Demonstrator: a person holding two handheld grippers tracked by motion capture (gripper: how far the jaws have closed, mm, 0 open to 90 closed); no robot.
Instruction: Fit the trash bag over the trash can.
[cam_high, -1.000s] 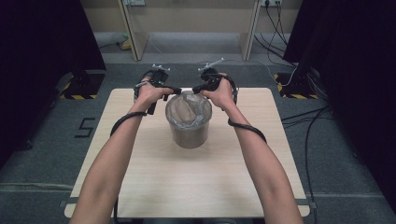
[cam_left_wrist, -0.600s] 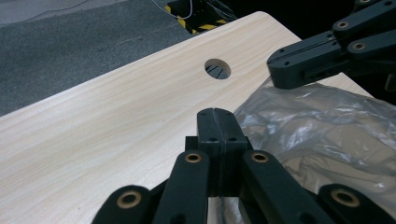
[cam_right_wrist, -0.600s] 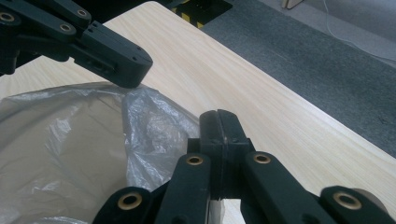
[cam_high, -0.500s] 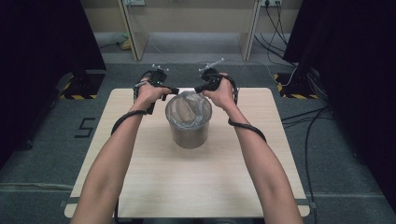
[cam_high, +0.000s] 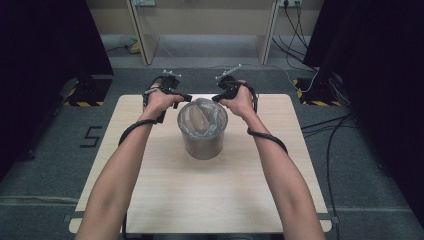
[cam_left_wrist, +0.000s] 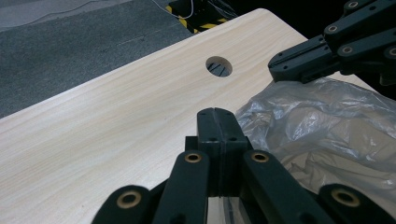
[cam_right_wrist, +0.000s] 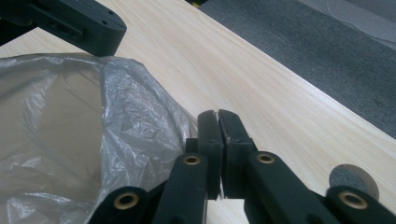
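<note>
**Both grippers pinched shut at the bag's rim**

Your table (cam_high: 200, 190) carries one grey bin (cam_high: 202, 142), standing upright toward its far middle. A clear plastic bag (cam_high: 202, 116) lines the bin and puffs up over its rim. Your left gripper (cam_left_wrist: 217, 122) sits at the bag's far-left edge with its jaws pressed together; whether film is caught between them, you cannot tell. Your right gripper (cam_right_wrist: 218, 122) mirrors it at the far-right edge, jaws likewise closed beside the crinkled film.

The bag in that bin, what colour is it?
The bag is clear, greyish plastic, crinkled; the right gripper view shows it best.
</note>
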